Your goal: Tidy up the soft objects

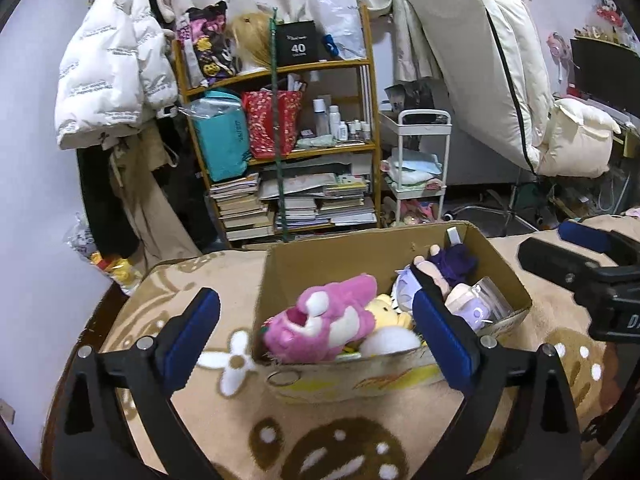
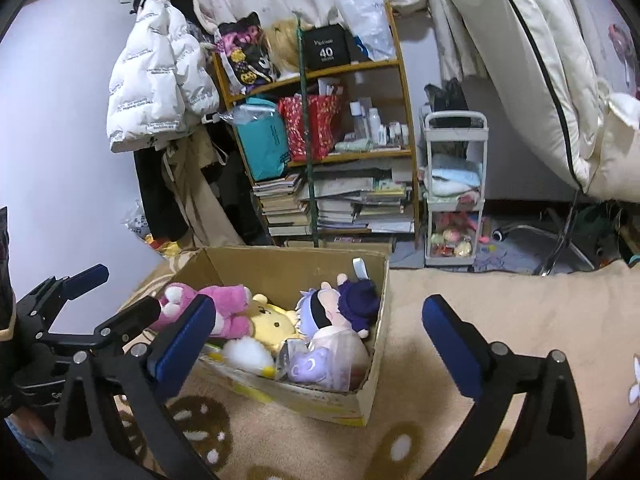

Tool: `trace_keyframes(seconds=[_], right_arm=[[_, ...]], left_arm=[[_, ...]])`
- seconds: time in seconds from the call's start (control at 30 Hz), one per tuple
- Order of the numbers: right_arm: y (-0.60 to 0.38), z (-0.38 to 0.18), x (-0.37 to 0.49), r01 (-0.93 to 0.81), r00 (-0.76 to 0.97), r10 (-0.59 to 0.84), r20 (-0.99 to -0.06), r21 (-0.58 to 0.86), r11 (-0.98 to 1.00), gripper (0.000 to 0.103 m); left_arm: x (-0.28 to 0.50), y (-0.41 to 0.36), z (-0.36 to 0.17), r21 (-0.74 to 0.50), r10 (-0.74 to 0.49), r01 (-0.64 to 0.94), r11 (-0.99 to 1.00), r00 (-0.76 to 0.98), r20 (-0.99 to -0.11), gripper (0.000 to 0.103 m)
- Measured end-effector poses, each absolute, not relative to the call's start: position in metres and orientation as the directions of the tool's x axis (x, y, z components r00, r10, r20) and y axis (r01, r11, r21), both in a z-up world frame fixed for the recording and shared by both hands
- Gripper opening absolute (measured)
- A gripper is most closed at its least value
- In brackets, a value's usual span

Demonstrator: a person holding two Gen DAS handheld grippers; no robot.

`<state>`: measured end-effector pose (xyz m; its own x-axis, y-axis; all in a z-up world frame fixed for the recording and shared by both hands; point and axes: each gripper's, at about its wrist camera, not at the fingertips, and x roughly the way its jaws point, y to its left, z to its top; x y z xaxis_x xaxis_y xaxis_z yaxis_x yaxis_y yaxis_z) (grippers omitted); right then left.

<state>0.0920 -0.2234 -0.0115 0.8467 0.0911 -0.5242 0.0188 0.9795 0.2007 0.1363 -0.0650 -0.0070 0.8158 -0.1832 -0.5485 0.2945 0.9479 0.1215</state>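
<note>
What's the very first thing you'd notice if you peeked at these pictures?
The cardboard box on the tan patterned blanket, stuffed with plush toys: a bright pink plush bear lies at its left end beside a yellow plush toy, with a purple-haired doll at the right. Behind it stands a crammed wooden shelf with book stacks at the bottom, and a white puffer jacket hangs to its left. Both grippers hover open and empty near the box.
</note>
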Motion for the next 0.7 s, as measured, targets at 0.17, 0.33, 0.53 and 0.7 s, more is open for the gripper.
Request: trace_keyframes(seconds=[0.17, 0.33, 0.53, 0.7], right_arm=[[-0.218, -0.002, 0.076, 0.003, 0.859, 0.083, -0.505, 0.167, 0.986, 0.103], [-0.214, 0.007, 0.057, 0.005, 0.876, 0.074, -0.476, 0.163, 0.987, 0.103], [-0.215, 0.023, 0.030, 0.014, 0.903, 0.061, -0.425, 0.170, 0.985, 0.103], [-0.217, 0.033, 0.012, 0.029, 0.916, 0.042, -0.400, 0.171, 0.985, 0.103]], left_arm=[[0.120, -0.054, 0.008, 0.126, -0.163, 0.266, 0.956, 0.836, -0.525, 0.099], [0.100, -0.041, 0.022, 0.119, -0.151, 0.241, 0.963, 0.851, -0.502, 0.101], [0.068, -0.029, 0.032, 0.135, -0.122, 0.209, 0.968, 0.872, -0.475, 0.101], [0.040, -0.024, 0.035, 0.145, -0.087, 0.170, 0.975, 0.886, -0.456, 0.102]])
